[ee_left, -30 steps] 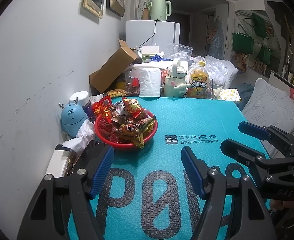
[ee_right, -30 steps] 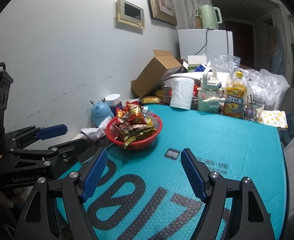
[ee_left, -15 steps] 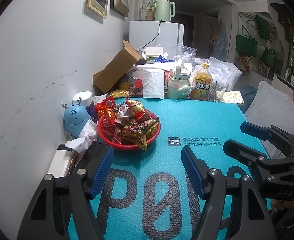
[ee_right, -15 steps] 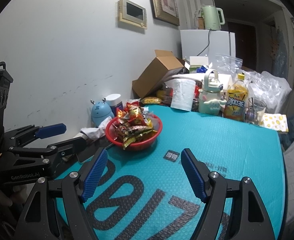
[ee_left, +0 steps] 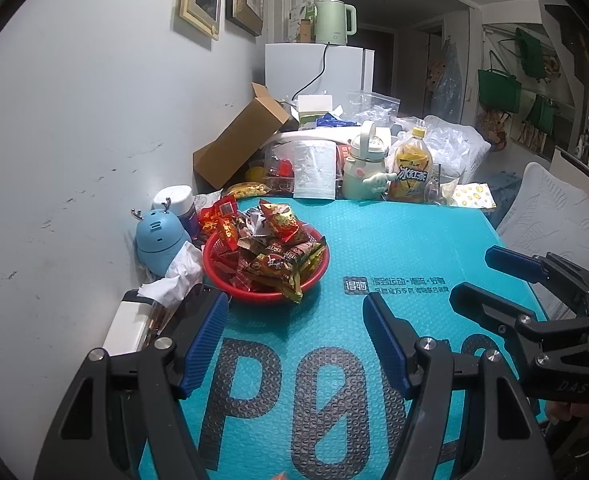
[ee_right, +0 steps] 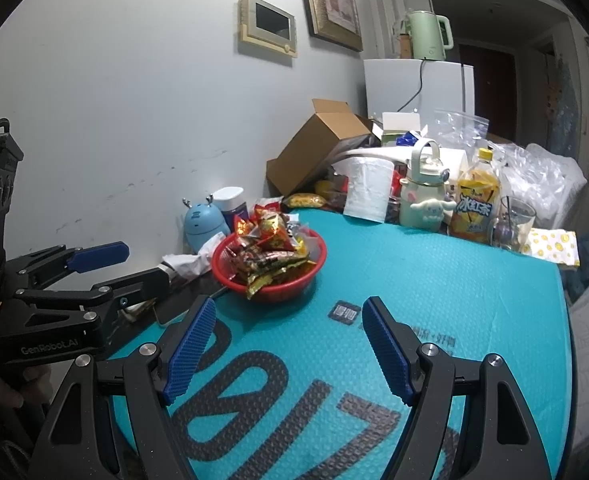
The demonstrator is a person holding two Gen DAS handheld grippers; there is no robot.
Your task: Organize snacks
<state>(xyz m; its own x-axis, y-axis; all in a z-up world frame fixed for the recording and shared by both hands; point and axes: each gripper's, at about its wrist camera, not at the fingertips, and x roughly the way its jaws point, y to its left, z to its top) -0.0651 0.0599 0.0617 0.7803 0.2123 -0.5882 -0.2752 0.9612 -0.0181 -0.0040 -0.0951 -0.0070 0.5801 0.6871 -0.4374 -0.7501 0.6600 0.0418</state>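
Note:
A red basket [ee_left: 318,272] heaped with snack packets [ee_left: 272,246] sits on the teal bubble mat [ee_left: 394,240] near the left wall; it also shows in the right wrist view [ee_right: 294,286]. My left gripper [ee_left: 296,316] is open and empty, held above the mat in front of the basket. My right gripper [ee_right: 288,322] is open and empty, also above the mat, in front of the basket and to its right. Each gripper shows in the other's view: the right one [ee_left: 478,280] at the right edge, the left one [ee_right: 142,264] at the left.
Behind the basket stand a blue deer-shaped gadget [ee_left: 158,240], a white jar [ee_left: 176,202], crumpled tissue [ee_left: 178,280], a cardboard box [ee_left: 242,140], a mint bottle [ee_left: 364,172], an iced-tea bottle [ee_left: 410,172], a glass [ee_left: 442,184] and plastic bags. A grey cushion [ee_left: 554,220] lies right.
Both grippers have drawn back and risen slightly, so the basket looks a little farther away. Both stay open and empty.

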